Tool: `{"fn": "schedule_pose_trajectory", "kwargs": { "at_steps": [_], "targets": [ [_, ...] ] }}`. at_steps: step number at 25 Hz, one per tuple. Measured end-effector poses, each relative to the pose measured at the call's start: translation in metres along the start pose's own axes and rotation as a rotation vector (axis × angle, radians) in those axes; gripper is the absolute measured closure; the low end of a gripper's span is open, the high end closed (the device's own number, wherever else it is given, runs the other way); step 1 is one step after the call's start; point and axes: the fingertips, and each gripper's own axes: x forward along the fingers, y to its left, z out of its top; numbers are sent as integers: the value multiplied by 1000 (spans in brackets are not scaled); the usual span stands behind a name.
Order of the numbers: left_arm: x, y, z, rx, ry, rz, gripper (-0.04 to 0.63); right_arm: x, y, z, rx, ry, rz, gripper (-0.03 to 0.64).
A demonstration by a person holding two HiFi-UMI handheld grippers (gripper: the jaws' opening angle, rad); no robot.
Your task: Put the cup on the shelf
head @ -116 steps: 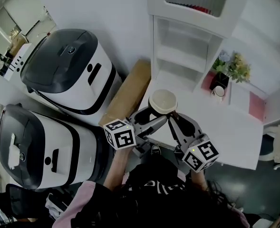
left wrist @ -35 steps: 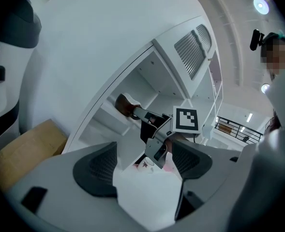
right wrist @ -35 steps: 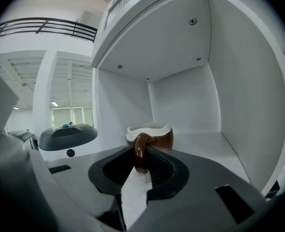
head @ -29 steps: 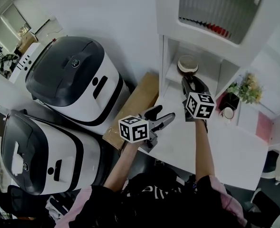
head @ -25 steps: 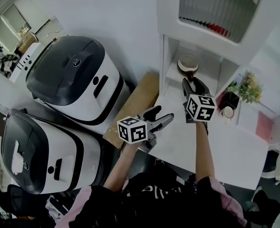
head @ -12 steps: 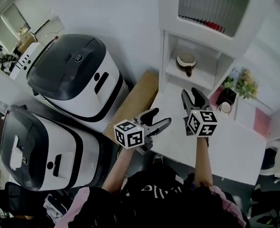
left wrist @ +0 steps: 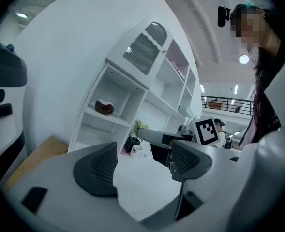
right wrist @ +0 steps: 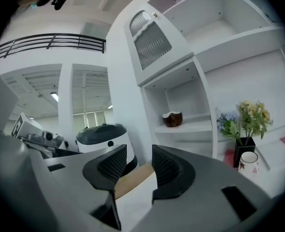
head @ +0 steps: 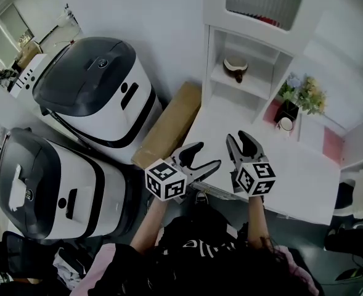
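Left gripper: the left gripper [head: 206, 155] [left wrist: 142, 163] is held level over the near edge of the table, with its jaws released, wide apart and empty.
Right gripper: the right gripper [head: 238, 137] [right wrist: 135, 166] is just to the right of the other one. Its jaws are apart with a narrower gap, they have just been closing a little, and nothing is between them.
Table: the white table [head: 292, 165] runs from the grippers to the far wall.
Cardboard box: the cardboard box [head: 169, 125] lies along the table's left edge.
Machines: two white machines [head: 92, 91] with dark lids stand on the left, one nearer than the other.
Flowers: a dark vase of flowers [head: 287, 106] stands far right on the table, with a small white mug [head: 285, 123] just in front of it.
Shelf: the white shelf [head: 243, 82] [right wrist: 195, 124] stands at the far end against the wall.
Cup: the cup [head: 235, 65] [left wrist: 104, 107] [right wrist: 172, 118], brown outside and pale inside, sits on the shelf's middle board, well apart from both grippers.
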Motion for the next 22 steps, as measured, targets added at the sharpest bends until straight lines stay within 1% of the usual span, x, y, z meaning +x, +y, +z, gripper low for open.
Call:
{"fn": "schedule_pose_trajectory", "kwargs": {
  "at_steps": [5,7,8,10,11,15,22],
  "targets": [
    [-25,-41,-20,59,-10,0,233,-50,25,-19,-2,6,11,436],
    [-36,-57,-27,76,-22,3,246,-70,36,-25,0,3,17,439],
    [-43,-64,-30,81,-31,7,263,-80,41,-28,2,3,21,440],
    [-56,-79,-36,84,-56,16,321,-101,53,-35,8,4,29,440],
    [-63,-86,-39,82,-68,19,335,-111,59,-39,11,5,33,442],
    [-85,-113,-55,78,-89,34,371,-147,82,-55,27,14,56,445],
    [-104,-147,-84,65,-87,56,440,-199,110,-81,29,58,76,454]
  ]
}}
